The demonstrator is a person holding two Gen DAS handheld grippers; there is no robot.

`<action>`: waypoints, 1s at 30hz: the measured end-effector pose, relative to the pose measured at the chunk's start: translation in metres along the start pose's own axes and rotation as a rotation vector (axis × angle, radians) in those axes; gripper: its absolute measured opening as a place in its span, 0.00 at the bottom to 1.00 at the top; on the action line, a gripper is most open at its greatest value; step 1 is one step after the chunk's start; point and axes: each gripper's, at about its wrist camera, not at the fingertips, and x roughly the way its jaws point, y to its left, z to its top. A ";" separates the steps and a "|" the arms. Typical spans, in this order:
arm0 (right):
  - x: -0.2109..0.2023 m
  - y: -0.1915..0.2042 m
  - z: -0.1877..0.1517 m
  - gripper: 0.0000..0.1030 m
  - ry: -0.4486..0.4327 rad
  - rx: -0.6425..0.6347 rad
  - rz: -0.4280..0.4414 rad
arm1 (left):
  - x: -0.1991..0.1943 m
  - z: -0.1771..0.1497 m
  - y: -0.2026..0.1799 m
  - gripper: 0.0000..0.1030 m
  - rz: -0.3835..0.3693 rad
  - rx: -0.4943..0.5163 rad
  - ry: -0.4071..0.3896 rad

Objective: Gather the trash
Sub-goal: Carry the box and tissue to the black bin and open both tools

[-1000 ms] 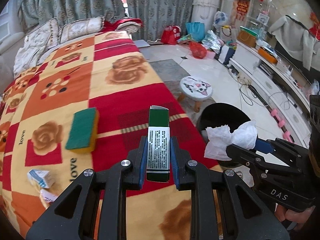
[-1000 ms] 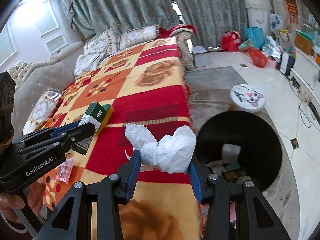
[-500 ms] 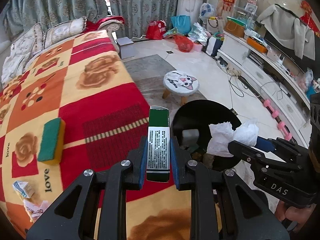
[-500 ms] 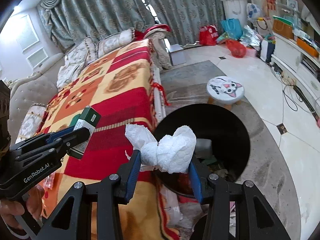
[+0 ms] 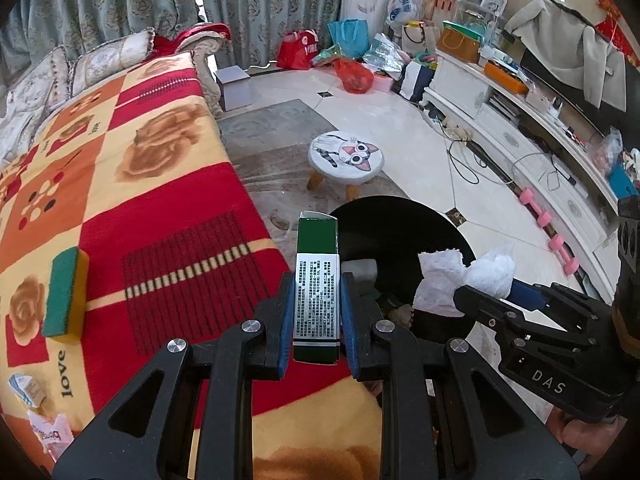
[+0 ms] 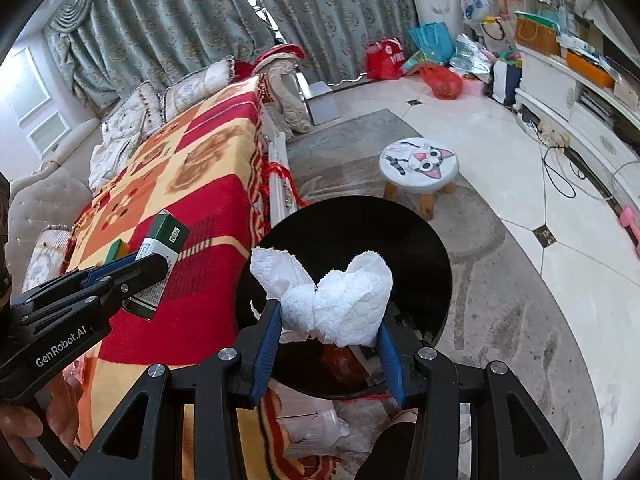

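Gripping a green carton (image 5: 316,280) upright, left gripper (image 5: 316,320) fingers (image 5: 285,320) closed on both its sides; bin (image 5: 400,216) just ahead & right of them, blanket (image 5: 160,208) to their left w/ sponge (image 5: 66,292) lying on it. Right gripper (image 6: 326,324) fingers (image 6: 266,340) clamped on crumpled tissue (image 6: 336,300), held over bin opening (image 6: 360,224). Cat stool (image 6: 418,162) beyond the bin on the floor.

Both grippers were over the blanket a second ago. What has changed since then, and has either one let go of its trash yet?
Both grippers have swung off the blanket toward the black bin. The crumpled tissue in the right gripper now hangs over the bin's mouth; the green box in the left gripper reaches its near rim. Nothing was let go: both grips unchanged. The sponge and small scraps stay on the blanket.
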 end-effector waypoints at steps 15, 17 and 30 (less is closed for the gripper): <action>0.010 -0.010 0.003 0.43 0.013 0.013 -0.026 | 0.018 0.005 -0.009 0.19 -0.016 -0.004 0.019; 0.011 -0.011 0.004 0.43 0.014 0.012 -0.031 | 0.019 0.005 -0.010 0.19 -0.018 -0.005 0.019; 0.016 -0.015 0.010 0.47 0.013 0.013 -0.041 | 0.027 0.008 -0.014 0.19 -0.061 -0.024 0.026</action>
